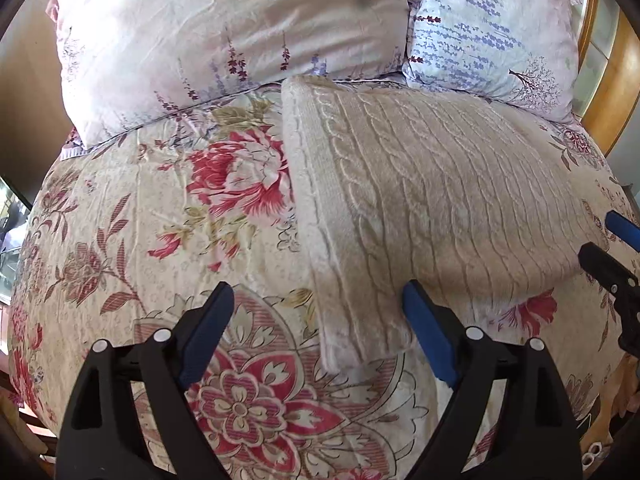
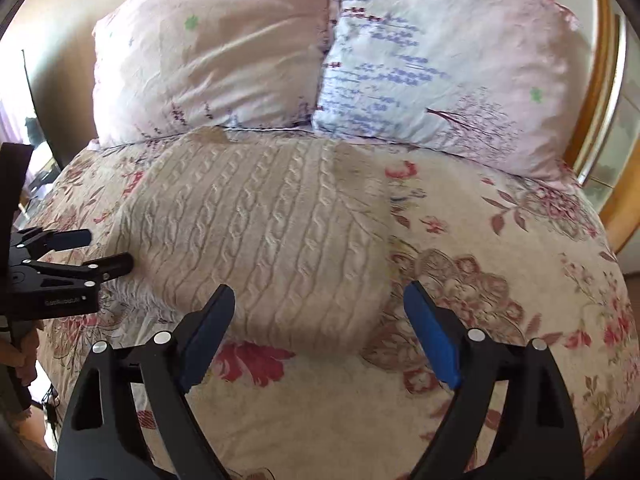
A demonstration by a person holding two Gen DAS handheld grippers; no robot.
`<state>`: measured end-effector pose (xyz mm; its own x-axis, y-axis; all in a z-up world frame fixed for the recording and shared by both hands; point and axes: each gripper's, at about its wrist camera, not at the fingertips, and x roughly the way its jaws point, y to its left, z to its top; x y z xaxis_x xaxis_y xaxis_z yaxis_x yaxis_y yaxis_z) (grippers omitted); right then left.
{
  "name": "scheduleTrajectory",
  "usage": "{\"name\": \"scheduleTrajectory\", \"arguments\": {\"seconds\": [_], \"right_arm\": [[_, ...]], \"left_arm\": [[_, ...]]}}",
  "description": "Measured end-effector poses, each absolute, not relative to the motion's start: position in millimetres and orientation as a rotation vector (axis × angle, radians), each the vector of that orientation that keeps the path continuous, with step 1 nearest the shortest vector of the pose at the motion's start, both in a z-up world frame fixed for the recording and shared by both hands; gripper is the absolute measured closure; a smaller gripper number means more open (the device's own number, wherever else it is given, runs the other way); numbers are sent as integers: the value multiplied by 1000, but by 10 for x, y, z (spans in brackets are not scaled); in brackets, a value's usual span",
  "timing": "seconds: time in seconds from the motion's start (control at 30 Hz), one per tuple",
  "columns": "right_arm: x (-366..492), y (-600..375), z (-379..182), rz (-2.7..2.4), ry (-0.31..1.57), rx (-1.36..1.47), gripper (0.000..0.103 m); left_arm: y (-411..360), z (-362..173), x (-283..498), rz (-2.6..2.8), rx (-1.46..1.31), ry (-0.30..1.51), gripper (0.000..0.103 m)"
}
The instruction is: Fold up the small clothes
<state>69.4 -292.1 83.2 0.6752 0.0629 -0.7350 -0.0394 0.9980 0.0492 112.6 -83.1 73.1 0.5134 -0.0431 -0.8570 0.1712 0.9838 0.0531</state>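
Nearest the left wrist camera, the left gripper point(image 1: 318, 300) hung with its jaws spread wide and nothing between them, its right blue pad touching or just over the near corner of the folded cable-knit sweater point(image 1: 420, 200). In the right wrist view, the right gripper point(image 2: 318, 300) likewise had its jaws spread and empty, poised above the sweater's point(image 2: 260, 240) near edge; its left pad overlapped the knit, though contact could not be judged.

The cream sweater lay folded into a thick rectangle on the floral bedspread point(image 1: 140, 220), roughly in the middle of the bed, its cables running toward the headboard end. Each gripper showed at the edge of the other's view, one on either side of the garment.

Beyond the sweater's far edge, a pink pillow point(image 1: 220, 32) and a lavender-print pillow point(image 1: 492, 32) rested side by side, touching. A wooden bed frame point(image 1: 612, 92) curved behind them at right.
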Motion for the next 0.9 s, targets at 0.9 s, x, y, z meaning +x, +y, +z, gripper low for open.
{"name": "scheduleTrajectory", "arguments": {"seconds": [0.9], "right_arm": [[492, -2731, 315, -74, 1040, 97, 1]], "left_arm": [[-836, 409, 646, -77, 78, 1107, 2]]}}
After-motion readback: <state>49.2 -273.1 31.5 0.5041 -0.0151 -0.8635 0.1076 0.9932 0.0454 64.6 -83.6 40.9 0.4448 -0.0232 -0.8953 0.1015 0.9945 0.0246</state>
